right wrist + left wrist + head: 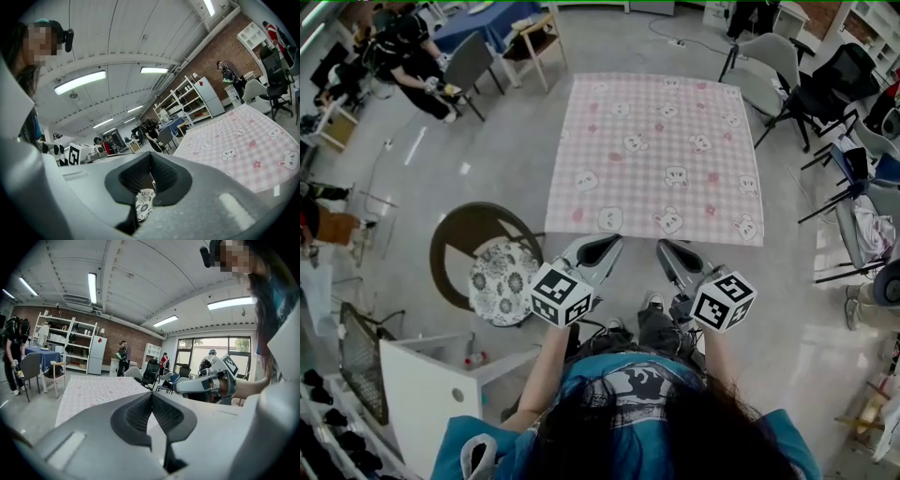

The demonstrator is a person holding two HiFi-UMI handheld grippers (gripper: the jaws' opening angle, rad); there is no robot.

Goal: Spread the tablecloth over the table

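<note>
Left gripper (151,395) and right gripper (151,158): jaws fully closed, tips meeting, holding nothing. The pink checked, bear-print tablecloth (661,155) lies flat beyond both tips, untouched.

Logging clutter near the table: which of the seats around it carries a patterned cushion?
The round brown seat just beside the left hand-held gripper. It has a black-and-white floral cushion, while the other chairs show plain seats.

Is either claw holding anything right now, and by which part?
Nothing. The left claw and right claw are both shut on nothing; the tablecloth lies spread out, unheld.
</note>
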